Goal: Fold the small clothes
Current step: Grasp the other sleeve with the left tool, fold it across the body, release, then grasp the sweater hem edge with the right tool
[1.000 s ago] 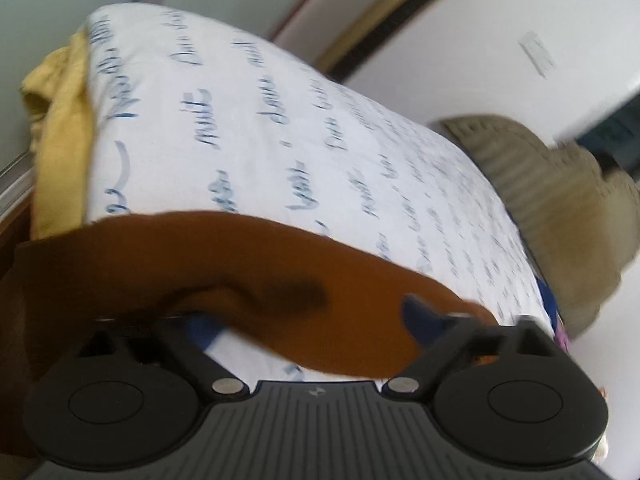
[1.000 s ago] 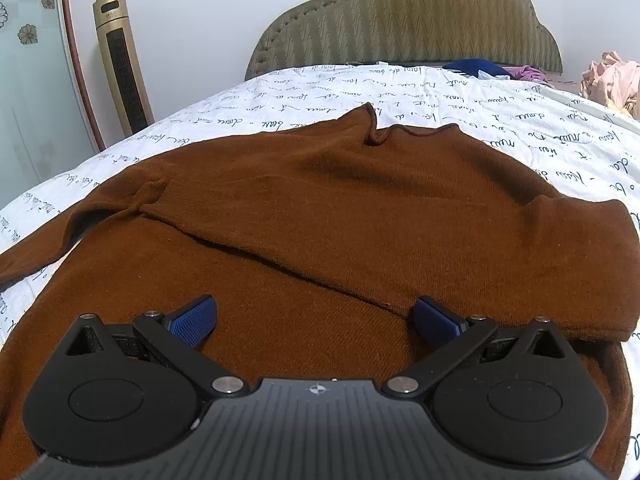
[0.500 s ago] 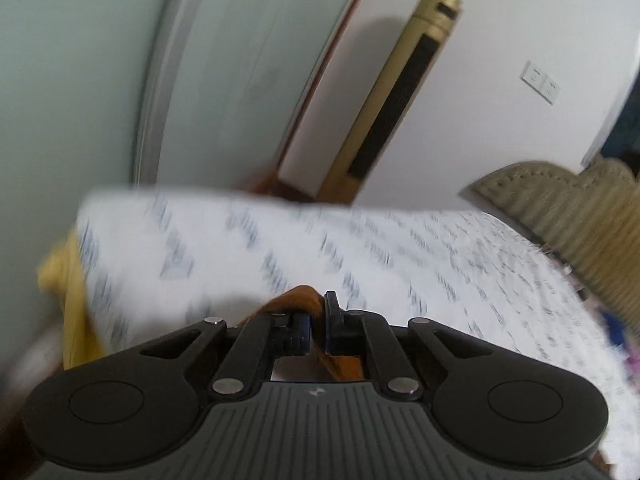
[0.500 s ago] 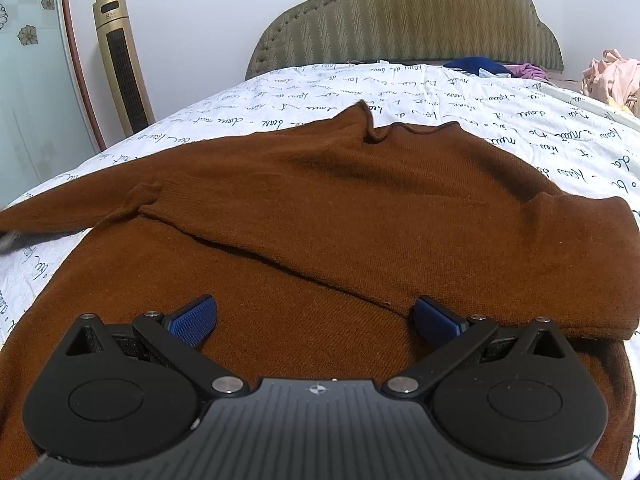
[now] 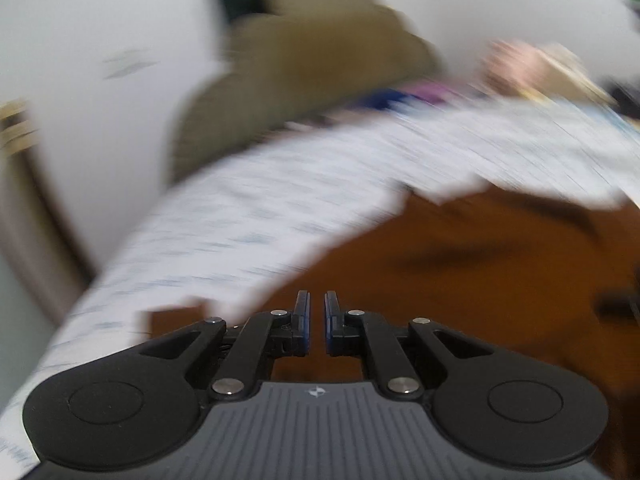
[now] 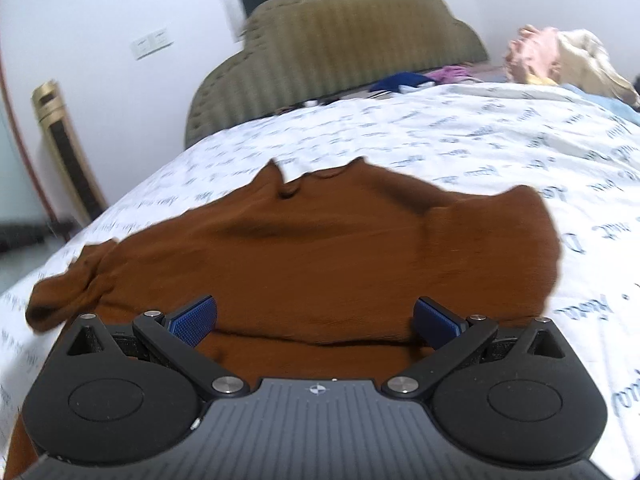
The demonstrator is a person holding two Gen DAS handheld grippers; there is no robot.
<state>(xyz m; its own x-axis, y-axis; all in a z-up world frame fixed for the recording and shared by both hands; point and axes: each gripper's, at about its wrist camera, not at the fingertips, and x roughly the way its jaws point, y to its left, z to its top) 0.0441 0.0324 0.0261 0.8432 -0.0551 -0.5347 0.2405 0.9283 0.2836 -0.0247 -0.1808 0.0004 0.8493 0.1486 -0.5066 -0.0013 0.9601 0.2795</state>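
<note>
Now the left hand-held gripper [image 5: 316,322] is seen pinched narrow on the brown sweater [image 6: 304,256], while the right hand-held gripper [image 6: 316,320] is held wide above it on the bed [image 6: 460,140].

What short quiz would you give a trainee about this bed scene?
1. True or false: the right tool is open above the brown sweater.
2. The sheet is: A plain blue, B white with writing, C striped?
3. What olive thing stands beyond the sheet?
Key: 1 true; 2 B; 3 the headboard.
</note>
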